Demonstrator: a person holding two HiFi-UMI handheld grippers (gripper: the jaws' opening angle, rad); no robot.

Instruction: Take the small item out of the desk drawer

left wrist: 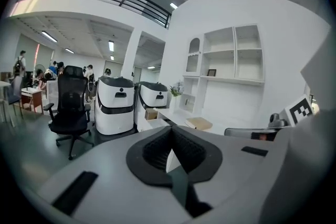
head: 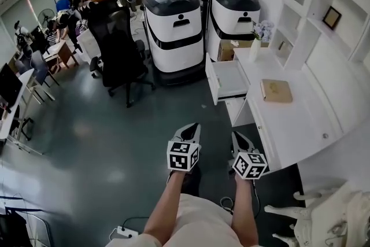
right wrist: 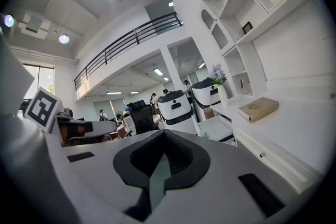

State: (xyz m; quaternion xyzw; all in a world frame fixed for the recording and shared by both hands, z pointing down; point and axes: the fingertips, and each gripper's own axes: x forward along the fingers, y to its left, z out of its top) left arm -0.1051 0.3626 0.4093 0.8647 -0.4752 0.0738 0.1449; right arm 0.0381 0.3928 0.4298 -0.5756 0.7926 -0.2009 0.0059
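Observation:
The white desk (head: 300, 124) runs along the right, and its top drawer (head: 226, 79) is pulled out toward the floor. Inside, the drawer looks white and mostly bare. In the right gripper view a small greenish thing (right wrist: 206, 136) shows at the edge of the drawer (right wrist: 224, 126); I cannot tell what it is. My left gripper (head: 191, 128) and right gripper (head: 237, 137) hang side by side over the dark floor, well short of the drawer. Both are shut with nothing between the jaws, as the left gripper (left wrist: 171, 131) and the right gripper (right wrist: 164, 132) show in their own views.
A tan book (head: 276, 90) and a vase of flowers (head: 256, 43) stand on the desk. Two white machines (head: 173, 26) are parked beyond the drawer, with a black office chair (head: 118, 49) to their left. A white chair (head: 329, 217) is at the bottom right. People sit at far desks.

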